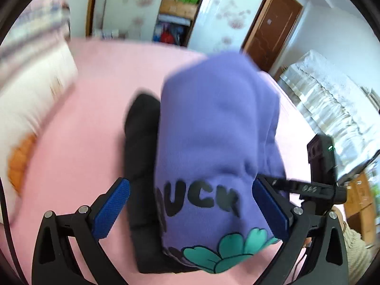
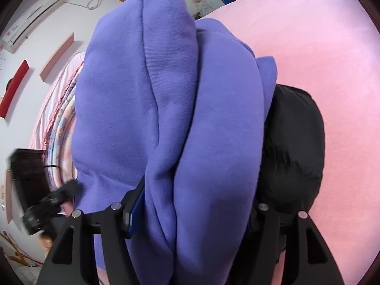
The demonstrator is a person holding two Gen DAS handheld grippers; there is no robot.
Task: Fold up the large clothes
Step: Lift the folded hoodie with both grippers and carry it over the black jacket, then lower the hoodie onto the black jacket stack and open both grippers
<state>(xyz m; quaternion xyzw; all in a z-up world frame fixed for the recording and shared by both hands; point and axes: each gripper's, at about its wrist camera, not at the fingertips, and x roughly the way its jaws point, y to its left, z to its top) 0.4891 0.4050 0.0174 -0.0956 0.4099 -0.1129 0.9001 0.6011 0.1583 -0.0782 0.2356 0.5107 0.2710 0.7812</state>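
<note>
A folded purple sweatshirt (image 1: 213, 128) with black letters and a green print lies on a black padded garment (image 1: 140, 156) on the pink bed (image 1: 78, 142). My left gripper (image 1: 191, 209) is open wide. Its left pad (image 1: 111, 209) stands clear of the cloth and its right pad (image 1: 270, 209) is at the sweatshirt's edge. In the right wrist view the purple sweatshirt (image 2: 171, 109) bulges up between the jaws of my right gripper (image 2: 197, 213). These stand apart, the left pad (image 2: 135, 211) beside the cloth and the right pad hidden. The black garment (image 2: 294, 147) shows underneath on the right.
A white pillow (image 1: 35, 90) lies at the bed's left. A wardrobe (image 1: 175, 11), a brown door (image 1: 273, 28) and lace-covered furniture (image 1: 327, 99) stand beyond. Striped folded bedding (image 2: 64, 123) lies left of the sweatshirt. An air conditioner (image 2: 35, 16) hangs on the wall.
</note>
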